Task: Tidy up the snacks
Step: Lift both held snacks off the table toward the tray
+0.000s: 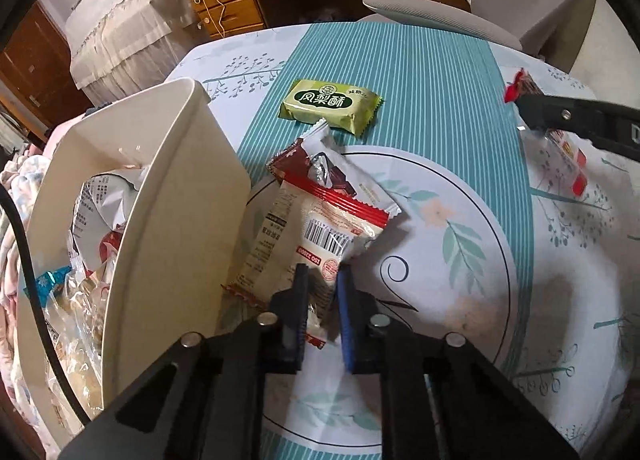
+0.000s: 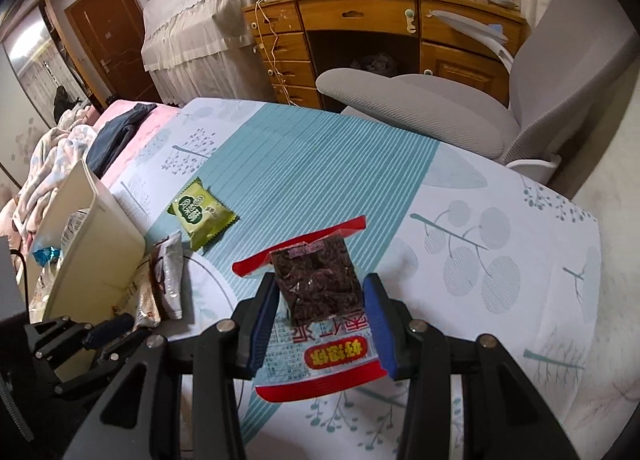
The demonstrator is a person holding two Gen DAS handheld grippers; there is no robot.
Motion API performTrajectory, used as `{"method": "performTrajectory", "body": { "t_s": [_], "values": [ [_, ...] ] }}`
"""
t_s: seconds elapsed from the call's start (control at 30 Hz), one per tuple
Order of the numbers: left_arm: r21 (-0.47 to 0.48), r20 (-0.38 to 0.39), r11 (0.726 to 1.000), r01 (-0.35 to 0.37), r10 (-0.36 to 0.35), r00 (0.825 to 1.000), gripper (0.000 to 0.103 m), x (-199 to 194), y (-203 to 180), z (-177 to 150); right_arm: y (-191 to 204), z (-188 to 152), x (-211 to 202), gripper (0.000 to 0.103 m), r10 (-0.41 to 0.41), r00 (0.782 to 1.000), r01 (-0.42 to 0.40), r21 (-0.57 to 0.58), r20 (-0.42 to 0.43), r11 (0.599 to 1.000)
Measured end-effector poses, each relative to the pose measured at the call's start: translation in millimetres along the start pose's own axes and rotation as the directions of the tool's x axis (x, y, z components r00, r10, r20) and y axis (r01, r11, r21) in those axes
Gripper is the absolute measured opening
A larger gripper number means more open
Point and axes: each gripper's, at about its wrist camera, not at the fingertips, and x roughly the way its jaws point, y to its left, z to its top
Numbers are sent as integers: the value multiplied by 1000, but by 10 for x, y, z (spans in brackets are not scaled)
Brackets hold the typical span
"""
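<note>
The left hand-held gripper (image 1: 322, 300) is clenched on a white snack packet with a red top band and barcode (image 1: 320, 236); the packet runs from between the pads out toward 12 o'clock, its far end lying over a brown-and-silver wrapper (image 1: 320, 163). A green pastry packet (image 1: 330, 105) lies on the teal-striped table cloth (image 1: 420, 99), farther out at 12 o'clock and apart from the gripper. A cream bin (image 1: 172, 219), holding more wrapped snacks, stands just beside the gripper at 9 to 10 o'clock. The right hand-held gripper (image 2: 322, 300) grasps a clear packet with red ends and dark dried contents (image 2: 316, 284), pads pressing both side edges; the packet reaches out toward 12 o'clock, clear of the table. The green packet lies at its 10 o'clock.
</note>
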Motion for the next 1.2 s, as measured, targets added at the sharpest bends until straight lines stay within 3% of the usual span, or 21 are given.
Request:
{"method": "performTrajectory", "body": {
  "t_s": [0.23,0.57,0.73,0.93,1.2],
  "values": [
    [-6,11,998,60,-60,998,5,-114,24,-38,13,-142,-173,44,4,1000,-4,27,0,1000],
    [15,45,988,154,-155,987,3,-571,-44,-193,77,-415,-516,44,-2,1000,2,94,-1,996],
    [-27,40,972,234,-232,972,3,-801,48,-338,188,-579,-696,44,3,1000,-2,111,-7,994],
    [-42,60,965,257,-255,965,3,-1122,218,-495,391,-782,-932,44,19,1000,-16,126,-15,992],
    [-73,128,941,330,-319,939,3,-1653,537,-750,702,-1012,-1185,44,42,999,-39,175,-12,984]
  ]
}}
